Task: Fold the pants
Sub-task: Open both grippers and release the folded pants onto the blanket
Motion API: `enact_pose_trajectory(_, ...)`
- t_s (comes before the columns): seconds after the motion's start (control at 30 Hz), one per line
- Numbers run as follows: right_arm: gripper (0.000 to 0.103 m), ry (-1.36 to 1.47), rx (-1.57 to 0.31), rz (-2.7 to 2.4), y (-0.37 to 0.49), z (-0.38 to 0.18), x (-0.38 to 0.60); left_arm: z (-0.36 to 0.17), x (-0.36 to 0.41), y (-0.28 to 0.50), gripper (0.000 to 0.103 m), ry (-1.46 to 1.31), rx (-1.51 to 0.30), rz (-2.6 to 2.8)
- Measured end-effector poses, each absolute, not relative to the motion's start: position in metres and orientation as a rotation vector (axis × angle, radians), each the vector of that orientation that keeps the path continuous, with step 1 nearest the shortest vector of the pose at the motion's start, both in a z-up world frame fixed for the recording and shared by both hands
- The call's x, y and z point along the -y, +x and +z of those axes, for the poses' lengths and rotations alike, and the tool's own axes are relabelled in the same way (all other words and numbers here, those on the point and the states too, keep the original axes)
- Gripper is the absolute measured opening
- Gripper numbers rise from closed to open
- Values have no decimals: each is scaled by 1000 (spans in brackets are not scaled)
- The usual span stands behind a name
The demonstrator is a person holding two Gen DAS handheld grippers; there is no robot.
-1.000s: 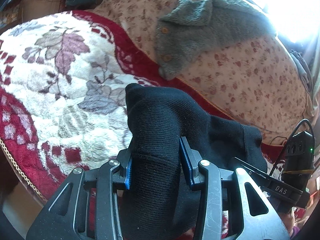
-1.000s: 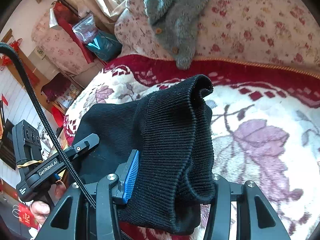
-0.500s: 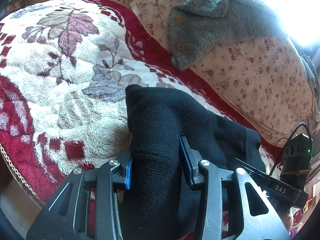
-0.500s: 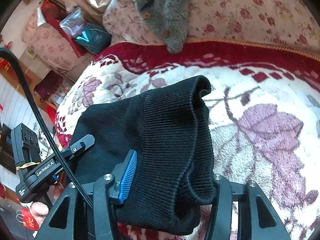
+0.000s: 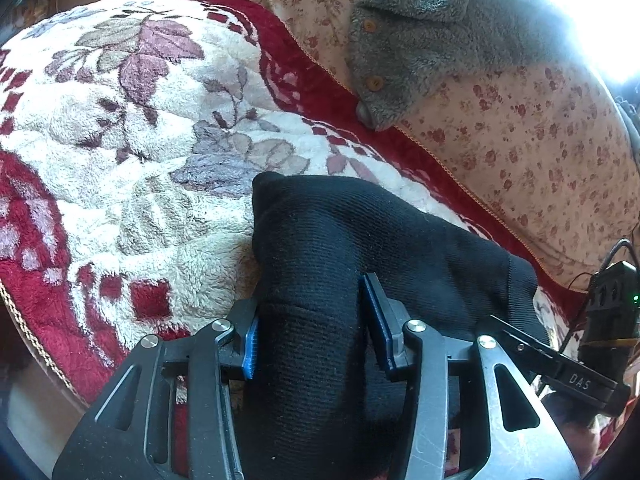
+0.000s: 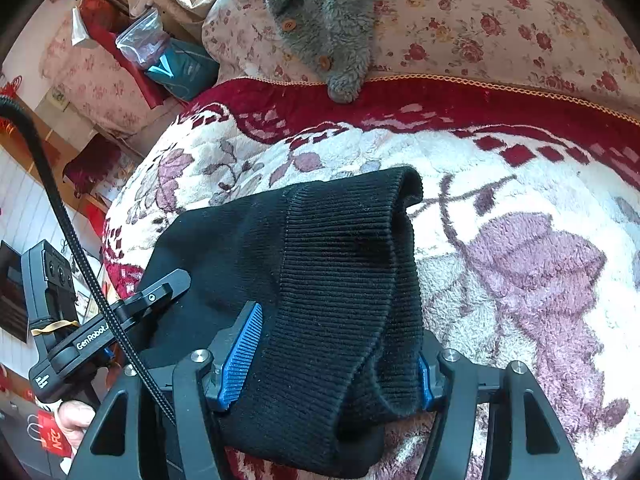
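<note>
Floral blanket (image 5: 132,168) sits nearer; both jaws have just been opening, loosening around black pants (image 5: 320,264).

Ahead of left gripper (image 5: 310,328): the black knit pants (image 5: 360,248) fill the gap between the jaws and bulge forward.
Left of the pants: bare fleece floral blanket (image 5: 120,140), free to the red border.
Far side: grey fleece cardigan (image 5: 420,40) lies on the floral quilt (image 5: 540,160), its hem tip touching the blanket's red edge.
Ahead of right gripper (image 6: 332,360): ribbed waistband of the pants (image 6: 340,280) bunched between the jaws.
Right of the pants: open blanket (image 6: 520,240).
Left flank: the other gripper's body and black cable (image 6: 60,220) stand close beside the pants.
</note>
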State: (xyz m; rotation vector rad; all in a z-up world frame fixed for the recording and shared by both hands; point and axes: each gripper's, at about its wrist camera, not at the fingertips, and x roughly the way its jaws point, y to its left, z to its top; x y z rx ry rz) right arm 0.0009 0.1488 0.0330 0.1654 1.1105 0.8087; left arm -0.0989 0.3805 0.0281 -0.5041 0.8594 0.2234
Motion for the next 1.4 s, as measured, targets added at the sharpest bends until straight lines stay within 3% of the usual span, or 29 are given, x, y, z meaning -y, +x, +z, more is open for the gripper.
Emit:
enact_pose_trajectory(0.4, 62, 146, -1110, 796, -2, 40, -144, 33, -375, -101, 50, -477, -869, 263)
enact_pose_trajectory(1.4, 62, 64, -1031, 775, -23, 69, -135, 56, -357, -119, 50, -404, -874, 357)
